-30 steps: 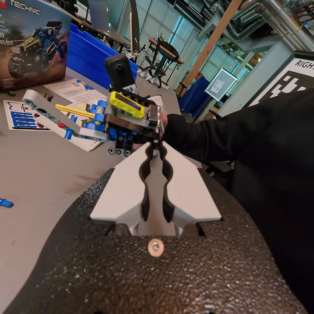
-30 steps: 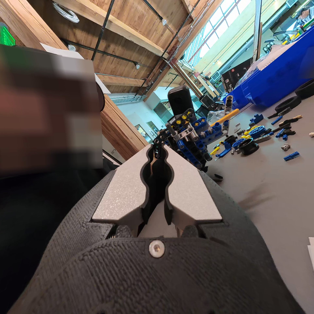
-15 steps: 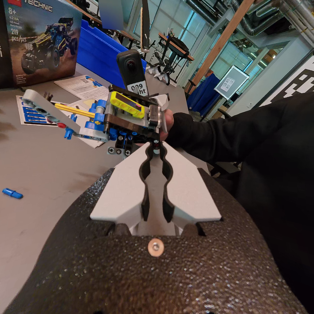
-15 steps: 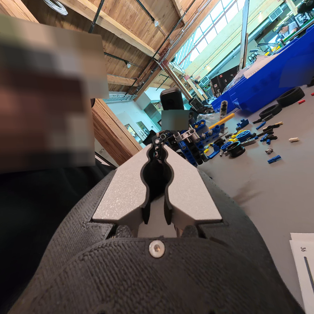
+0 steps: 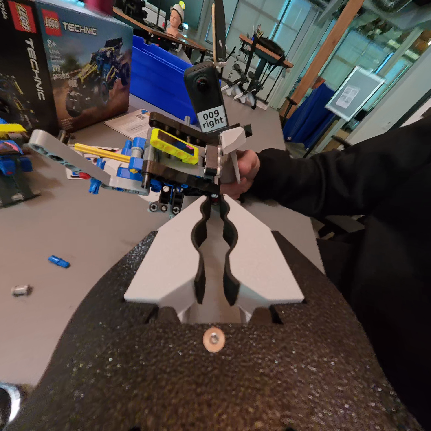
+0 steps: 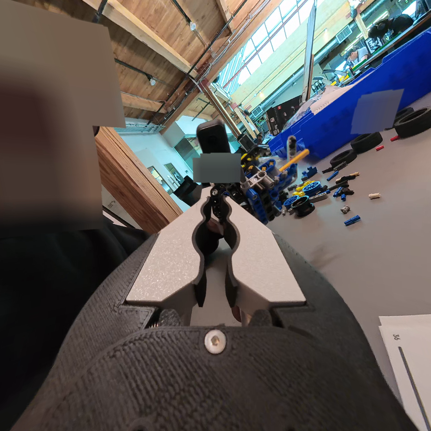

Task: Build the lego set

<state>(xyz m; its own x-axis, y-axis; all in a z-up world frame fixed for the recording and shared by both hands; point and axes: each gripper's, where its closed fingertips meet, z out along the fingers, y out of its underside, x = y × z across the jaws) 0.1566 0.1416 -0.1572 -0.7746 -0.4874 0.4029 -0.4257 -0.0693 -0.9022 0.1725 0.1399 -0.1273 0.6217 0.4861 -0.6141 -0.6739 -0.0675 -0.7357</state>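
Bins: we are seeing a blue bin (image 5: 158, 77) standing at the far side of the grey bench (image 5: 88, 235), just right of a printed toy box (image 5: 77, 67); in the right wrist view the blue bin (image 6: 345, 121) is holding crumpled clear bags and papers at its rim, the rest of its inside being hidden.

Change: compared with a second ago, we are seeing the left view tipped so that more of the toy box and a grey bush (image 5: 21, 290) on the near left of the bench are showing; the right view is now taking in a white page (image 6: 410, 363) at the near right. Both claws are staying narrow on the model as before.

Model: we are looking at a part-built brick vehicle frame (image 5: 168, 163), held up off the bench between the two claws, with black beams, blue connectors, a yellow beam on top, a long grey beam and a yellow axle reaching left.

Left claw: the left claw (image 5: 214, 201) is pinching a small pin end under the frame's right end, jaws nearly together.

Right claw: the right claw (image 6: 217, 207) is gripping a black beam of the frame, jaws narrow on it.

Loose parts: black tyres (image 6: 366, 140), blue wheel hubs (image 6: 303, 205) and blue pins (image 6: 352, 220) are lying scattered at the far right.
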